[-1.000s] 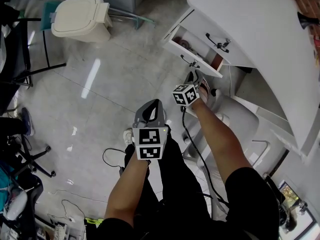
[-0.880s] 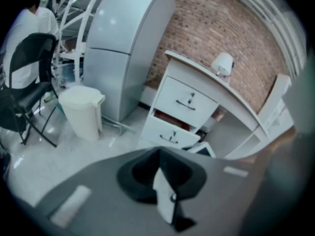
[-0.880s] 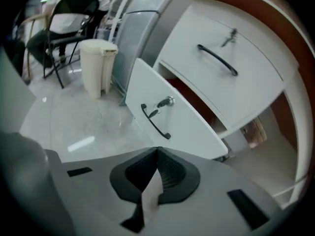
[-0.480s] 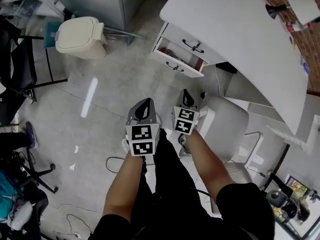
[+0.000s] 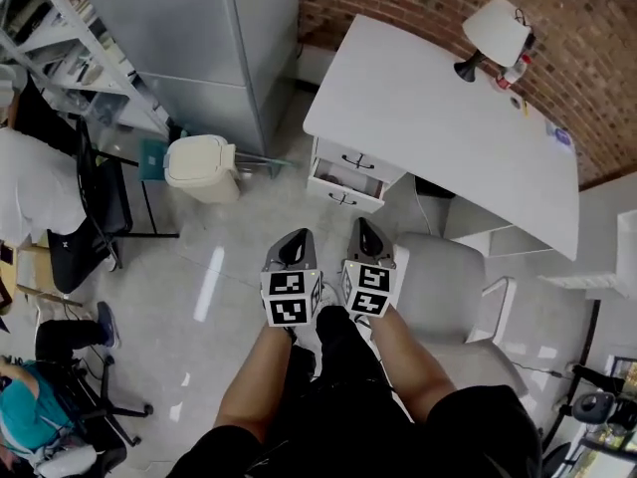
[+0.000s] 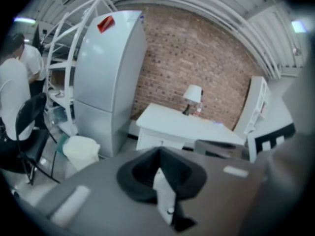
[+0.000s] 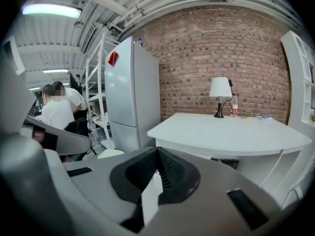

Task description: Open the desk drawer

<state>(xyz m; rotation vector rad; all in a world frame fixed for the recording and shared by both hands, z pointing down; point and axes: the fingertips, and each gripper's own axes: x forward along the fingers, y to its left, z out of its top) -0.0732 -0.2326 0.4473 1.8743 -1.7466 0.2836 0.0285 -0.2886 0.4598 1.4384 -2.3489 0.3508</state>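
Drawer (image 5: 345, 183) stands pulled out at 12 o'clock under desk (image 5: 438, 118). Right gripper (image 5: 366, 233), by its handle (image 5: 341, 198) 1 s ago, now well clear, clenched empty; left gripper (image 5: 296, 239) likewise. I judge task done.

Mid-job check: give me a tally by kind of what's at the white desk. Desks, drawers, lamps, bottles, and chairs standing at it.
Desk: 1
Drawers: 2, the lower one pulled out
Lamp: 1
Bottle: 1
Chair: 1
Total: 6
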